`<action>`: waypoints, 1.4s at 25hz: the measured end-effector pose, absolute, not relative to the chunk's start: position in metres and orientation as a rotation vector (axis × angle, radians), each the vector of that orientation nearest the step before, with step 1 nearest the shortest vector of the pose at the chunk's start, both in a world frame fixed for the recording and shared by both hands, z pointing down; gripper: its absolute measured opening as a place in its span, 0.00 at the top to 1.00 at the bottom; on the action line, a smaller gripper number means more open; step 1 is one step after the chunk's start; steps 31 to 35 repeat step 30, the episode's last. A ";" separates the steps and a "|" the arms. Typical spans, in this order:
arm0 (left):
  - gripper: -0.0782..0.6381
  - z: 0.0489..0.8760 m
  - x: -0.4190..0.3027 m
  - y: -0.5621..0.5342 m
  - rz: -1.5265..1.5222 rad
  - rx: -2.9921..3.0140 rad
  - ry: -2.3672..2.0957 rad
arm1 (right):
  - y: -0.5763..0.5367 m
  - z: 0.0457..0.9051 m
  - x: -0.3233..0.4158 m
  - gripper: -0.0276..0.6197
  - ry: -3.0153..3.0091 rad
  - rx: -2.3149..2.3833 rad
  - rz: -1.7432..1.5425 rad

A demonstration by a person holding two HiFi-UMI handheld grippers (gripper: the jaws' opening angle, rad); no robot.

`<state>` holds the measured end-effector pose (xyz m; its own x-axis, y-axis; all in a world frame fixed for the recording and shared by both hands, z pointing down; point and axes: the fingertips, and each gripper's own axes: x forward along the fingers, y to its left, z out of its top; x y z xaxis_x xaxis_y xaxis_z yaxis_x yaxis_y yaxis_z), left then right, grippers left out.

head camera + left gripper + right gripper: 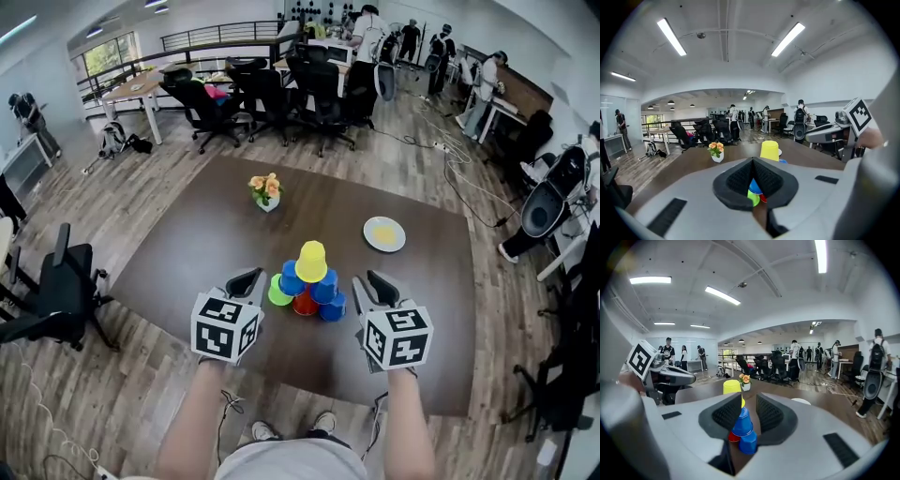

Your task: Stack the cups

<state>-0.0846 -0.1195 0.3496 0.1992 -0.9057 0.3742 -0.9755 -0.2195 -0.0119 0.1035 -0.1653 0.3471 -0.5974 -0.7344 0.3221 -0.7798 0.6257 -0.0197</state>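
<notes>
Head view: cup pyramid (309,286) at mid-bench (187,253). Your left tongs (248,279) sit near its 9 o'clock, your right tongs (372,282) near its 3 o'clock.
Left gripper view: your tongs are closed tight and empty, with the yellow cup (769,150) beyond at 1 o'clock.
Right gripper view: your tongs are part-open and grip nothing; the blue cups (742,423) show through the gap.
</notes>
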 end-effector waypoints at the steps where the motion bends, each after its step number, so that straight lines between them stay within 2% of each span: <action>1: 0.90 0.350 -0.083 -0.119 0.440 2.254 -1.790 | -0.163 0.347 0.104 0.82 -2.565 1.241 0.215; 3: 0.90 0.348 -0.081 -0.117 0.423 2.267 -1.788 | -0.160 0.348 0.104 0.92 -2.563 1.254 0.193; 5: 0.90 0.346 -0.082 -0.116 0.414 2.272 -1.804 | -0.159 0.347 0.104 0.95 -2.574 1.259 0.198; 35: 0.90 0.349 -0.085 -0.109 0.370 2.216 -1.829 | -0.157 0.338 0.113 0.95 -2.634 1.258 0.241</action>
